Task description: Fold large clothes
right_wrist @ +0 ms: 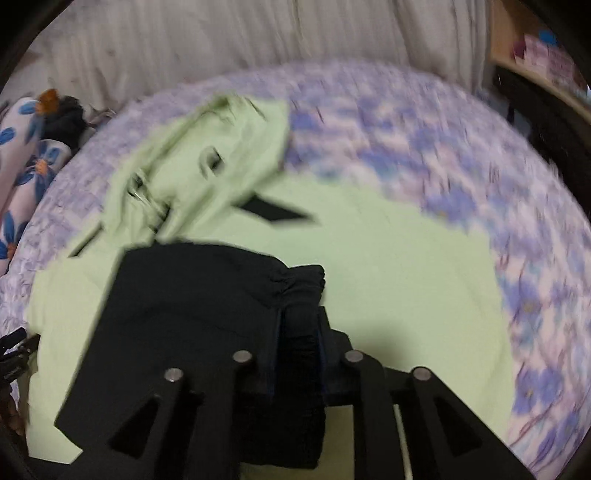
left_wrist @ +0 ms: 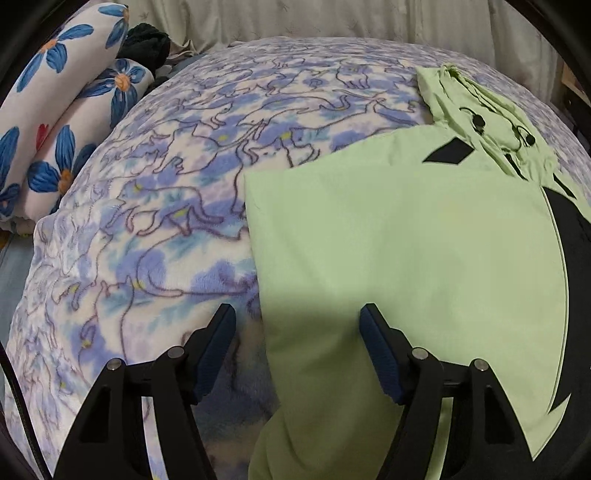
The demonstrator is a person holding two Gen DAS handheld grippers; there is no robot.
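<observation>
A pale green jacket (left_wrist: pixel 406 236) with black panels lies spread on the bed, its hood (left_wrist: pixel 480 110) bunched at the far end. My left gripper (left_wrist: pixel 297 317) hangs open just above the jacket's left edge, one finger over the blanket, the other over green cloth, nothing between them. In the blurred right wrist view the same jacket (right_wrist: pixel 388 266) fills the middle, hood (right_wrist: pixel 199 162) at the upper left. My right gripper (right_wrist: pixel 297 317) is shut on a black sleeve cuff (right_wrist: pixel 303 284), whose gathered end sticks out past the fingers.
A fleece blanket (left_wrist: pixel 166 206) with blue and purple cat outlines covers the bed. Pillows (left_wrist: pixel 55 122) with blue flowers and a dark bundle (left_wrist: pixel 147 40) lie at the far left. A pale curtain (left_wrist: pixel 332 18) hangs behind the bed. Wooden furniture (right_wrist: pixel 535 81) stands at the far right.
</observation>
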